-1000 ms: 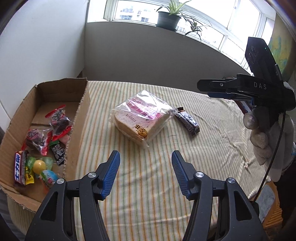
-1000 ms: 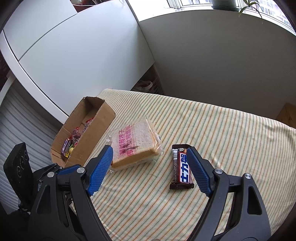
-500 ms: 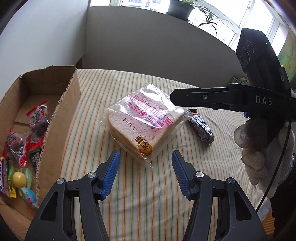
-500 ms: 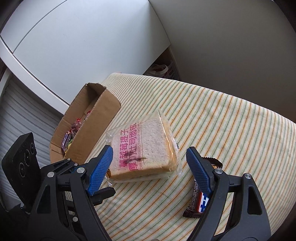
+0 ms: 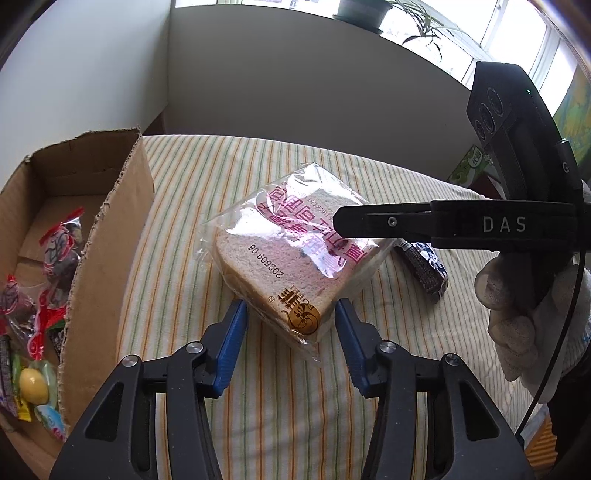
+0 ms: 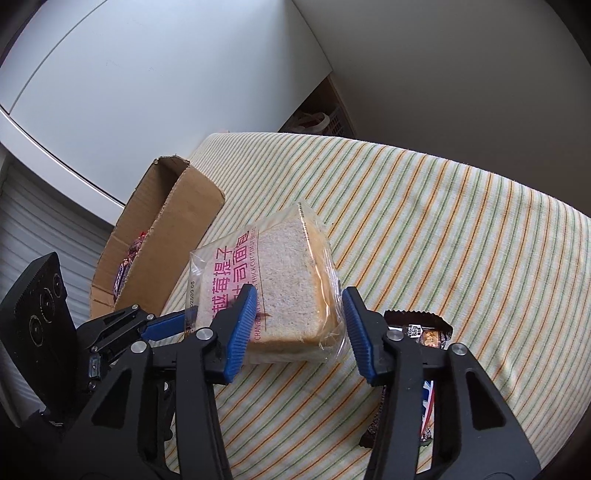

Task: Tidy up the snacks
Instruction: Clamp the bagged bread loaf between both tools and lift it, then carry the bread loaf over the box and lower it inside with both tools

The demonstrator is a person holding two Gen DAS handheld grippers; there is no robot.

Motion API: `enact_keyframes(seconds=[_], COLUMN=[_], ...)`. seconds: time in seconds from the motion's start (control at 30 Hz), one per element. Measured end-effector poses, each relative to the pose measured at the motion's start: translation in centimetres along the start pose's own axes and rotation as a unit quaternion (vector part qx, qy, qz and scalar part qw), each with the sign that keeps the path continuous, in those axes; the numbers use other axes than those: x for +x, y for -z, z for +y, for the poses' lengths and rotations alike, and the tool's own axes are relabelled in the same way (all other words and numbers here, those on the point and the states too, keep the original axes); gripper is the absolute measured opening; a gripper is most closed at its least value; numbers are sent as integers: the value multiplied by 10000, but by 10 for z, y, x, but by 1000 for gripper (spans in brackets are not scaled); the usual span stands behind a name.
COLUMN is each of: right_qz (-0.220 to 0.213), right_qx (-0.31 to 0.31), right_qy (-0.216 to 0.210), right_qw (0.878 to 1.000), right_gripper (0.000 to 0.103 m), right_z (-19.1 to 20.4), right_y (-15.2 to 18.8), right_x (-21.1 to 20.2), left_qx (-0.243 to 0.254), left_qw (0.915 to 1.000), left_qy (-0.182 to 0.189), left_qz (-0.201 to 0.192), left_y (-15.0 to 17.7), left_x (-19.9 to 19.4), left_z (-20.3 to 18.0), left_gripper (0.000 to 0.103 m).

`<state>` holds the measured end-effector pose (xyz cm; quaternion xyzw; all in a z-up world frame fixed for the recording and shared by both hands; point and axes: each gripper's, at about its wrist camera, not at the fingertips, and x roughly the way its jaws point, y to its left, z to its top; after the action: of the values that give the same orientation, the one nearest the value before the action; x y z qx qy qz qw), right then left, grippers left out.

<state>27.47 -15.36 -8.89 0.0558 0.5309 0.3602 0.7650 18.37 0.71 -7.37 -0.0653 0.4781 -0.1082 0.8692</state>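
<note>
Shows bread (image 5: 280, 258) in a clear printed bag, flat on the striped cloth (image 5: 258, 406), just beside the right wall of the open box (image 5: 110, 229). Places the left gripper (image 5: 291, 328) at the bread's near corner, with jaws that have just been closing to a narrow gap, the corner between them and the blue pads (image 5: 232, 343) against the wrapper on both sides. Places the right gripper (image 6: 299, 325) at the adjoining edge, likewise just closing and now narrow, with the bread filling the gap and both pads meeting the bag. Seen from the left wrist, sets that gripper's black finger across the top of the bag, held by a gloved hand (image 5: 517, 314). Leaves a dark chocolate bar (image 5: 424, 269) on the cloth, close to the bread on the side away from the box, partly hidden under the right gripper in its own view. Keeps wrapped sweets (image 5: 48, 258) on the box floor. Includes potted plants (image 5: 388, 11) on the sill behind
</note>
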Motion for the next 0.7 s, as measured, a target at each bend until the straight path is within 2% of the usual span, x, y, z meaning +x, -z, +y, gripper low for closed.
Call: enact_keyframes(seconds=[0.17, 0.4, 0.7], right_qz=[-40, -121, -371], right_qx=[-95, -83, -310], right_qy=[91, 207, 297], right_qw=[9999, 9997, 9984], right_gripper=[44, 44, 44], right_z=[8, 16, 43], right_y=[5, 13, 16], right_x=[-6, -12, -41], left_qx=[126, 186, 201], left_qw=[9999, 9998, 9993], left_qy=[-76, 9, 47], left_qz=[-85, -38, -311], left_y=[1, 8, 12], left_x=[-9, -17, -50], left_z=[-9, -6, -1], left_gripper=[45, 45, 45])
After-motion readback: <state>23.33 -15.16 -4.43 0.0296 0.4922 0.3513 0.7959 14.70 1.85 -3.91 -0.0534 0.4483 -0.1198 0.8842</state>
